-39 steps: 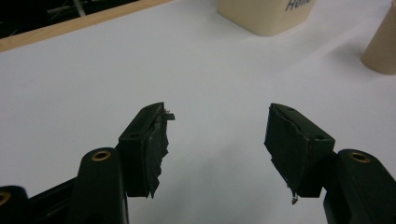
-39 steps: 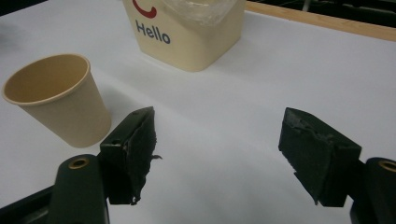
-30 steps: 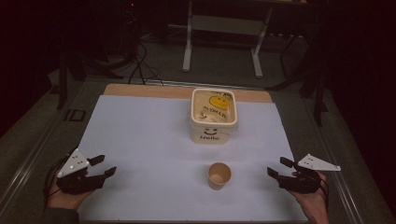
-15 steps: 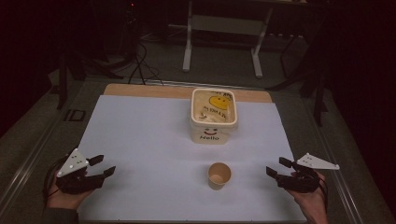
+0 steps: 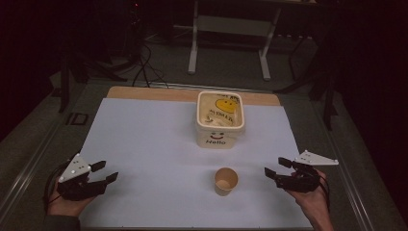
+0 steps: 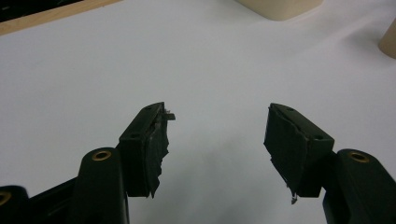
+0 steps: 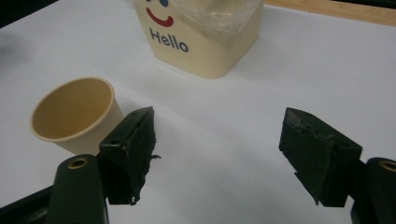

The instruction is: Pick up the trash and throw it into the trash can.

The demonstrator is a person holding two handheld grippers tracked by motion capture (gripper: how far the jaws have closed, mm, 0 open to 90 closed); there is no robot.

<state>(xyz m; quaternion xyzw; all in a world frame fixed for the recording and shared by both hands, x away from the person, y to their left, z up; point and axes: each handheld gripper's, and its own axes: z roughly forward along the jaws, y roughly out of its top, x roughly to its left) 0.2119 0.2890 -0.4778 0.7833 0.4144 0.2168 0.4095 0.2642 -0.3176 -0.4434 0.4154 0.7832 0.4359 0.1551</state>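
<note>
Fingers of left gripper [image 5: 105, 172] and right gripper [image 5: 276, 168]: apart, empty. Right gripper view: "Hello" on cream tub [image 7: 201, 42], paper cup [image 7: 74, 114] upright, apart.

Tub and cup on the sheet, grippers at its near corners

On the sheet [image 5: 144, 144], the tub [image 5: 220, 119] sits at 12 o'clock; the cup [image 5: 225, 181] stands before it toward 6, well apart. Left gripper [image 5: 103, 172] lies at 8 o'clock, right gripper [image 5: 276, 167] at 4, near the cup's right.
</note>
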